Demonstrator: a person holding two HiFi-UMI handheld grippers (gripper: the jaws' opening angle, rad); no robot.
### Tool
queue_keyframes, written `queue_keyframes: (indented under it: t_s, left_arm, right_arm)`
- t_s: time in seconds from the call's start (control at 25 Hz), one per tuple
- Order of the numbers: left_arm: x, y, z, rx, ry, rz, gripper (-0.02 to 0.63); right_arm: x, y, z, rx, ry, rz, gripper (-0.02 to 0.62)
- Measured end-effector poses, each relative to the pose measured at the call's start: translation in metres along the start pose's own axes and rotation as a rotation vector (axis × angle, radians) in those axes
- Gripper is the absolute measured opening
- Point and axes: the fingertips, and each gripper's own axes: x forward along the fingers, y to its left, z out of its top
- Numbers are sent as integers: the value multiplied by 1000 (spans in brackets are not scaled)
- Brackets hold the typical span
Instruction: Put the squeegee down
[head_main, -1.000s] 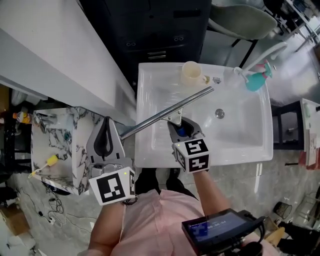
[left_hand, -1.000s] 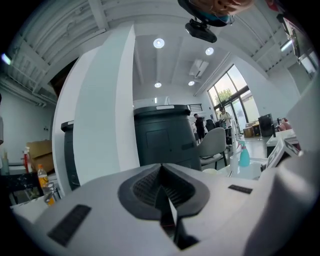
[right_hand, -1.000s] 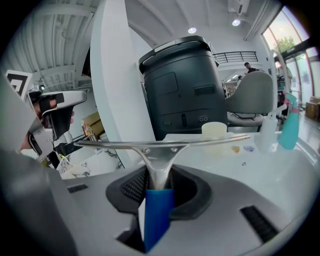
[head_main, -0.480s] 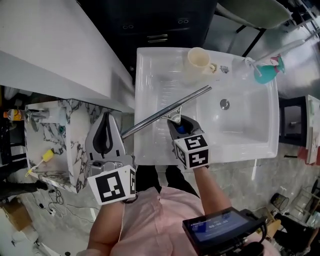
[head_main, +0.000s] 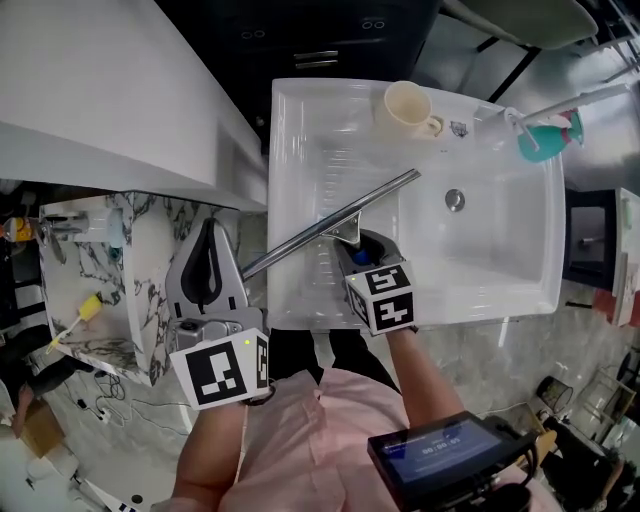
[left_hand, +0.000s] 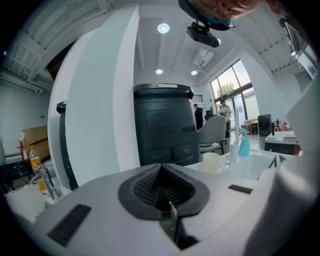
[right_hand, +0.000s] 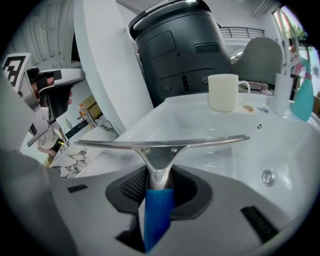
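Note:
The squeegee (head_main: 335, 222) has a long metal blade and a blue handle (right_hand: 157, 210). My right gripper (head_main: 362, 250) is shut on that handle and holds it over the left half of the white sink (head_main: 500, 290). The blade (right_hand: 160, 143) lies slanted, its near-left end reaching past the sink's left rim. I cannot tell whether it touches the basin. My left gripper (head_main: 208, 232) hangs left of the sink, shut with nothing in it, as the left gripper view (left_hand: 161, 172) also shows.
A cream mug (head_main: 408, 107) and a teal spray bottle (head_main: 545, 140) stand at the sink's far rim, with the drain (head_main: 455, 199) to the right. A marble-patterned stand (head_main: 130, 290) carrying a yellow brush (head_main: 85, 310) is on the left. A dark bin (right_hand: 175, 50) stands behind the sink.
Both grippers have come lower, the right one bringing the squeegee closer to the basin. The grip on the handle is the same, and the view has shifted a little.

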Motion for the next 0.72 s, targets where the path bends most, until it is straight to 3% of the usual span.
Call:
queue_keyframes:
  t_s: [0.56,0.72]
  left_arm:
    - [6,0,-5,-11,5,-10,9]
    - [6,0,-3,-12,3,-9,9]
  right_arm:
    - [15,3,-13,-16,126,16,120]
    - [16,8,-15,-25,145,42,174]
